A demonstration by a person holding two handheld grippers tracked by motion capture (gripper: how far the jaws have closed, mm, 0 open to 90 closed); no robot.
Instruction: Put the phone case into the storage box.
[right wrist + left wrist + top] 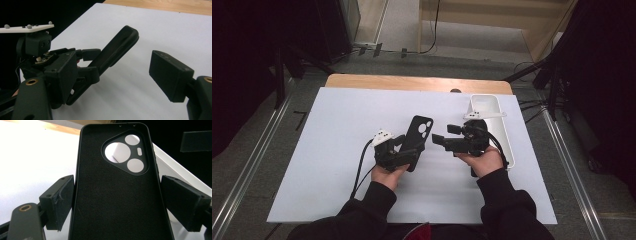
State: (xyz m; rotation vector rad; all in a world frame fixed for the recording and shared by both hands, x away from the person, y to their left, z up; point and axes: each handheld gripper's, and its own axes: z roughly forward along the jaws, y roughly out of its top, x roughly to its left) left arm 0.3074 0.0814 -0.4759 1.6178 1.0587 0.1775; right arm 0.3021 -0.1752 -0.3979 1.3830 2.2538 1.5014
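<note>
The phone case (417,140) is clamped across its width by the left gripper (404,150), its long axis tilted up and away. The right gripper (439,140), jaws apart and empty, is held just beside its right edge.

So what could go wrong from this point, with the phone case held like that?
1. The left tongs pinch only the lower sides of the black phone case, which is lifted at an angle off the white mat; it could pivot or slip out.
2. The right tongs stand open beside the case's top end; closing in carelessly could knock it askew.
</note>
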